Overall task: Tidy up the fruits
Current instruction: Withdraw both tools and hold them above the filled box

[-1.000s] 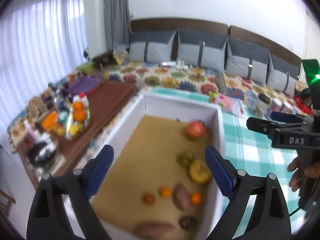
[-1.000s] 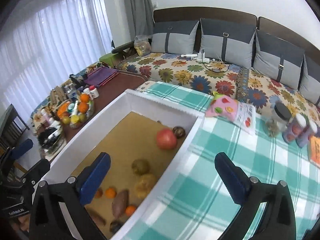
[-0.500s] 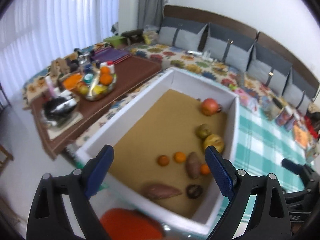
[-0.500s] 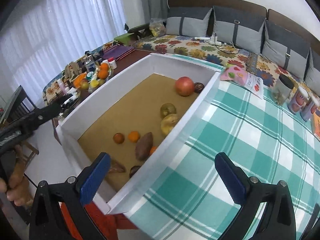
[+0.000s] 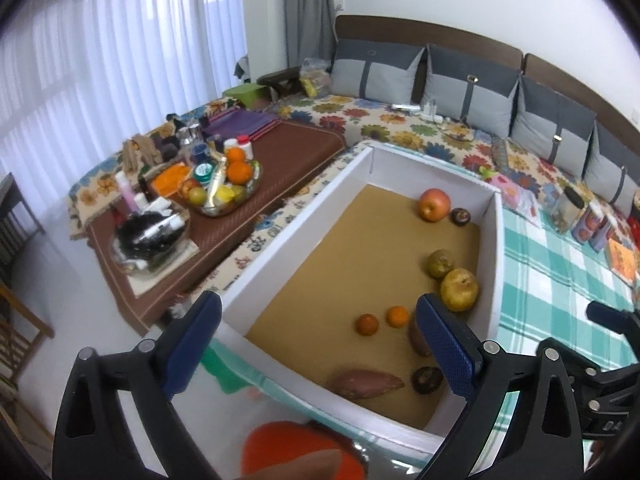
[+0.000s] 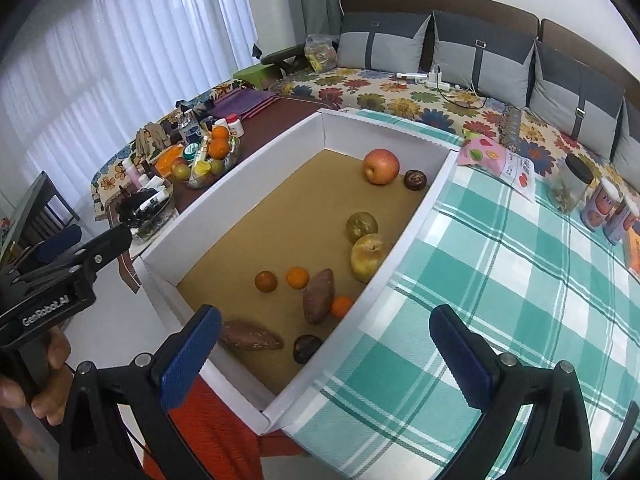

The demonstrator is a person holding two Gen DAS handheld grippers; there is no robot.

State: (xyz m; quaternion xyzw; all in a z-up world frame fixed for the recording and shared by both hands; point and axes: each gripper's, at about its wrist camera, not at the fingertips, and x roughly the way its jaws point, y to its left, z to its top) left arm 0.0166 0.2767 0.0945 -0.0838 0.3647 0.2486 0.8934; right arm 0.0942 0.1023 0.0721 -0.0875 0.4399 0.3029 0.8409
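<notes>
A white box (image 5: pixel 276 240) (image 6: pixel 420 208) with a brown floor holds the fruit. A red apple (image 5: pixel 434 205) (image 6: pixel 381 166) and a dark round fruit (image 6: pixel 415 179) lie at its far end. A green fruit (image 6: pixel 361 227) and a yellow apple (image 5: pixel 459 289) (image 6: pixel 368 254) sit by the right wall. Small oranges (image 6: pixel 297 277), two sweet potatoes (image 6: pixel 318 301) (image 5: pixel 366 383) and another dark fruit (image 6: pixel 306 348) lie at the near end. My left gripper (image 5: pixel 316 344) is open and empty above the box's near left corner. My right gripper (image 6: pixel 324 356) is open and empty above the near right corner.
The box rests on a green checked cloth (image 6: pixel 500 280). A brown low table (image 5: pixel 280 168) to the left carries a fruit basket (image 5: pixel 222 192) and bottles. Jars (image 6: pixel 572 184) stand at the right. A sofa with grey cushions (image 6: pixel 480 52) is behind. Something orange (image 5: pixel 296 452) lies below.
Both grippers have pulled back and risen from the box, so its whole floor and near wall show. Their jaws stayed open and empty. The fruit has not moved.
</notes>
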